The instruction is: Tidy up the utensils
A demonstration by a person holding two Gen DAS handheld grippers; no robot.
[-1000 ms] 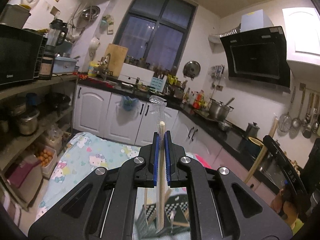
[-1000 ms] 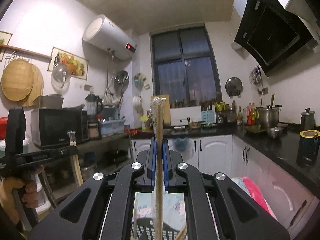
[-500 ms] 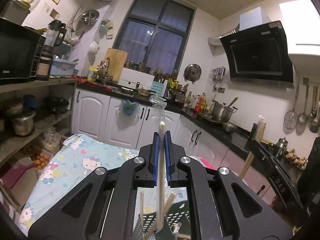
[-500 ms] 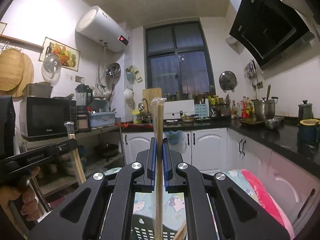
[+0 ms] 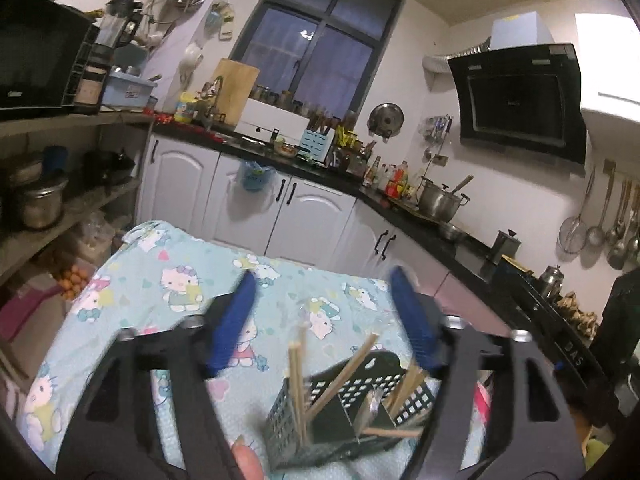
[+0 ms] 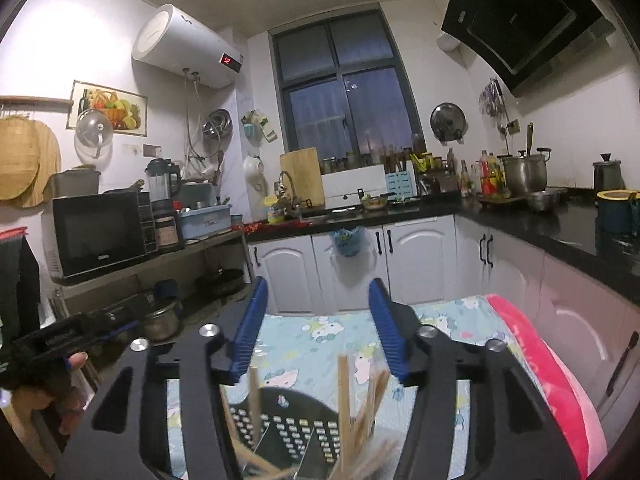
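A black perforated utensil basket [image 5: 348, 412] stands on the table under both grippers, with several wooden chopsticks [image 5: 298, 384] leaning in its compartments. My left gripper [image 5: 320, 320] hangs just above it. Its jaws are opening, wide apart, and the blue pads [image 5: 232, 320] press on nothing. In the right wrist view the same basket [image 6: 288, 420] and chopsticks [image 6: 344, 392] lie below my right gripper [image 6: 318, 328]. Those jaws are opening too, with chopstick tips rising loose between them. The left gripper's body [image 6: 60, 340] shows at the left edge, held by a hand.
A light blue cartoon-cat cloth [image 5: 160, 280] covers the table, with a pink cloth [image 6: 552, 368] at its right side. White cabinets [image 5: 304, 216] and a black counter run behind. A shelf with a microwave [image 6: 96, 232] stands at the left.
Both grippers have sunk toward the basket and opened. The wrapped chopsticks that each one pinched upright are out of the pads and stand in the basket.
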